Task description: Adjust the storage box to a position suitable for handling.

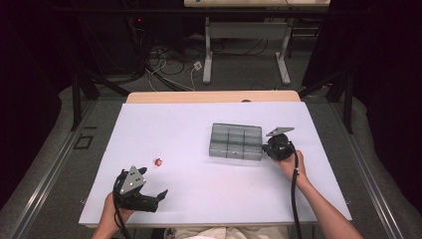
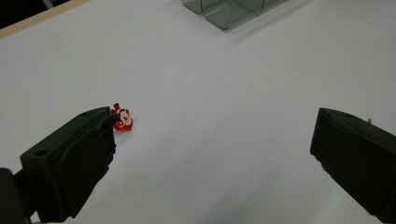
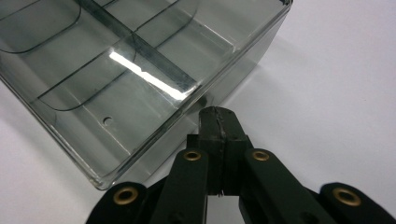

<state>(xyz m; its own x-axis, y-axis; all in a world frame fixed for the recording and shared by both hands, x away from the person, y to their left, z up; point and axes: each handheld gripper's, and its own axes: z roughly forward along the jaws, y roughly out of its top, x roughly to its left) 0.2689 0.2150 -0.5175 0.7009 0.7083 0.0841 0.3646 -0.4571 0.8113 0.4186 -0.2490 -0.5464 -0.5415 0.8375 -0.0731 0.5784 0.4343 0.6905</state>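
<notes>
A clear grey compartment box (image 1: 236,141) sits a little right of the middle of the white table top (image 1: 199,124), its inside split by dividers into a grid of small bays. The right gripper (image 1: 264,149) lies at the box's 3 o'clock side, down by the near right corner; in the right gripper view its two black jaws are pressed together with nothing between them, and their joined tip (image 3: 217,122) is right up against the box's (image 3: 140,74) side wall, apparently touching it, though the clear plastic makes contact hard to confirm. The person's right hand (image 1: 291,167) holds that gripper from the 5 o'clock direction, a black cable trailing back along the forearm. Well apart from the box, toward its 8 o'clock, a tiny red and white figure (image 1: 158,162) lies alone on the table. The left gripper (image 1: 158,195) sits near the front edge, at the figure's 6 o'clock, its jaws spread wide and holding nothing; in the left gripper view the figure (image 2: 123,118) shows just past the tip of the left-hand jaw, with the box (image 2: 229,10) far off at 12 o'clock.
</notes>
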